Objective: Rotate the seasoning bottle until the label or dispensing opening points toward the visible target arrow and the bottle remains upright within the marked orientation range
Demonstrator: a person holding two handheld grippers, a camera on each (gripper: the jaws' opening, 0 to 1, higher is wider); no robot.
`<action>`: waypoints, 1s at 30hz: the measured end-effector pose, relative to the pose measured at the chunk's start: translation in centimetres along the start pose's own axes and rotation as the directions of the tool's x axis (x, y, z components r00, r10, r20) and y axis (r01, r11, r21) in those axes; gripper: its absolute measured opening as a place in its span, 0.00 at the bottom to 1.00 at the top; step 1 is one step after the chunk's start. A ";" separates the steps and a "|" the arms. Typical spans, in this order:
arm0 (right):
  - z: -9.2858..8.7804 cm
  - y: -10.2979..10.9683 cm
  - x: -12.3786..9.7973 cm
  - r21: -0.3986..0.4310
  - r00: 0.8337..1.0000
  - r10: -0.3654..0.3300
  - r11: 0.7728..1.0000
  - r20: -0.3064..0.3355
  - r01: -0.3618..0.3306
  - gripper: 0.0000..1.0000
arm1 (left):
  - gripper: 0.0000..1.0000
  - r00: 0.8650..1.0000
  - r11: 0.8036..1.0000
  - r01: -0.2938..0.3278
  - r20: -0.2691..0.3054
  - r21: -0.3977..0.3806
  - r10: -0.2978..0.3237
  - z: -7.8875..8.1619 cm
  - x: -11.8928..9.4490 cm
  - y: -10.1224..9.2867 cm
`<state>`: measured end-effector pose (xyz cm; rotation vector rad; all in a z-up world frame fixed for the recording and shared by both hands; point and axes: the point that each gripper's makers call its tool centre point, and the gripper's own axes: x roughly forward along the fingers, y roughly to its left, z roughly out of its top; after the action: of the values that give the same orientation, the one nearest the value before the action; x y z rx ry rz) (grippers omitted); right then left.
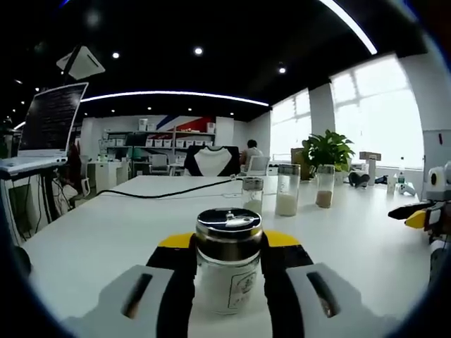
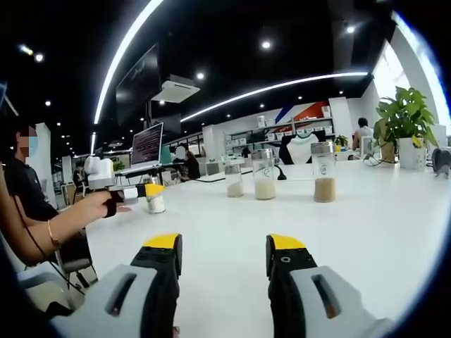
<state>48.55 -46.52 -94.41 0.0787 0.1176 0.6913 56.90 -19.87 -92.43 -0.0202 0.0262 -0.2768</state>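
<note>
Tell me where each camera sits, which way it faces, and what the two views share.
Left gripper view: rides the left gripper, looking along the white table; its jaws clamp the seasoning bottle.
Right gripper view: rides the open right gripper, facing across the table; the person's left hand shows.
Shared: the three glass jars, the potted plant and the clamped bottle.

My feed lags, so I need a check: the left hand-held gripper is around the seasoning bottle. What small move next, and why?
Probably a slow twist of the left hand-held gripper, keeping the seasoning bottle upright. Its jaws flank the bottle, whose label faces the camera. I can't see a target arrow, so find it first. The right hand-held gripper is open over the bare table.
</note>
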 end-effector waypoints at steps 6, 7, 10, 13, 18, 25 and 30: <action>-0.3 0.3 0.2 -0.006 1.000 0.007 1.000 -0.008 -0.007 0.51 | 0.63 1.000 1.000 0.010 0.005 0.010 -0.010 0.9 0.5 -0.6; -0.2 0.2 0.2 -0.007 1.000 0.003 1.000 -0.006 -0.003 0.54 | 0.66 1.000 1.000 -0.001 0.005 0.016 0.001 1.0 0.5 -0.5; 0.0 -0.2 0.1 -0.025 1.000 -0.026 0.999 -0.002 0.026 0.63 | 0.74 1.000 1.000 -0.024 0.000 0.019 0.024 1.1 0.4 -0.1; 0.3 -0.8 -0.1 -0.013 0.999 -0.054 0.998 0.008 0.054 0.69 | 0.78 0.999 0.999 -0.047 0.009 0.008 0.047 1.5 0.0 0.2; 0.2 -0.9 -0.1 -0.007 0.999 -0.041 0.999 0.006 0.041 0.70 | 0.80 0.998 0.998 -0.067 0.021 0.015 0.067 2.1 -0.4 0.4; 0.1 -0.4 -0.1 -0.020 1.000 -0.023 1.000 0.003 0.024 0.69 | 0.78 0.994 0.995 -0.103 0.043 0.005 0.103 3.8 -1.0 0.9; 0.2 -0.2 -0.1 -0.025 1.000 -0.020 0.999 0.008 0.020 0.68 | 0.71 0.990 0.992 -0.120 0.071 0.024 0.118 5.8 -1.2 0.5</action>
<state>48.62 -46.77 -94.19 0.0560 0.1023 0.6722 56.08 -19.00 -86.67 0.0003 -0.0457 -0.1571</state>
